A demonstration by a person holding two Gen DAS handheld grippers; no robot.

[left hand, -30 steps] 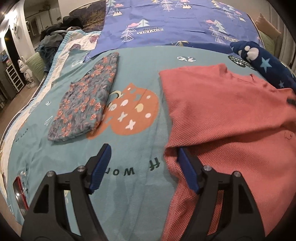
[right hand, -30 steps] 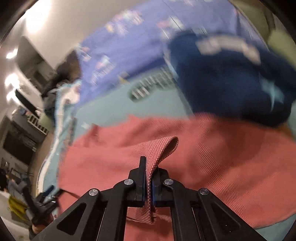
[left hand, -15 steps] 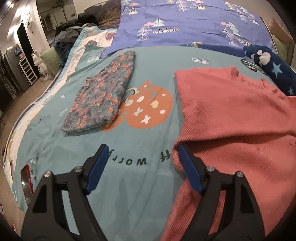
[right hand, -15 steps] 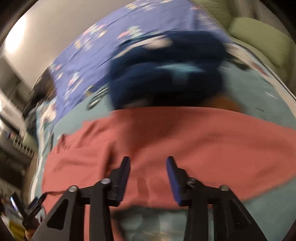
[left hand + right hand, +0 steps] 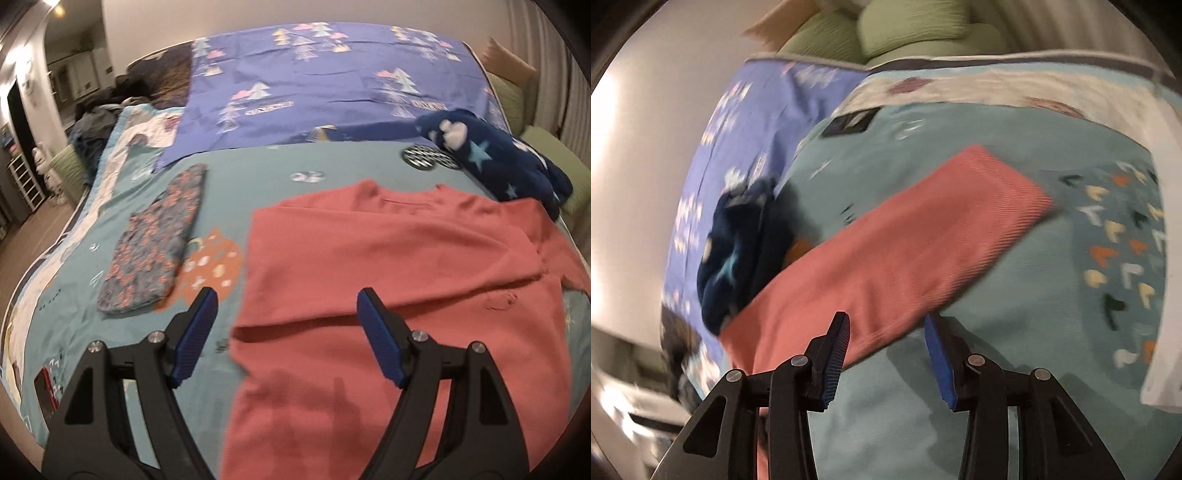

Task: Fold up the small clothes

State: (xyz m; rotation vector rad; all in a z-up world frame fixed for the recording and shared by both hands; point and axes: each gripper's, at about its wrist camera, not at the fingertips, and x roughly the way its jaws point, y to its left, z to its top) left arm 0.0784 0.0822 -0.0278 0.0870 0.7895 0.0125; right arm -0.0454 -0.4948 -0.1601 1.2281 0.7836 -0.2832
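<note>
Coral shirt (image 5: 388, 258) lay spread on the teal bedspread (image 5: 258, 177), one sleeve folded across its front. I had my left gripper (image 5: 286, 306) gaping wide over its lower hem, holding nothing. My right gripper (image 5: 886, 325) was likewise released above the outstretched sleeve (image 5: 923, 236), probably not touching; blurry. Floral garment (image 5: 155, 243) lay folded left; navy star fleece (image 5: 495, 158) beyond.

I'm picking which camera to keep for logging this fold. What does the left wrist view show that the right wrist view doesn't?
Only the left wrist view shows the floral garment lying flat beside the shirt's body, and the open left gripper. Only the right wrist view shows one sleeve stretched out, the heart-print patch, and the open right gripper. Both show the coral shirt, navy star blanket and teal bedspread.
</note>
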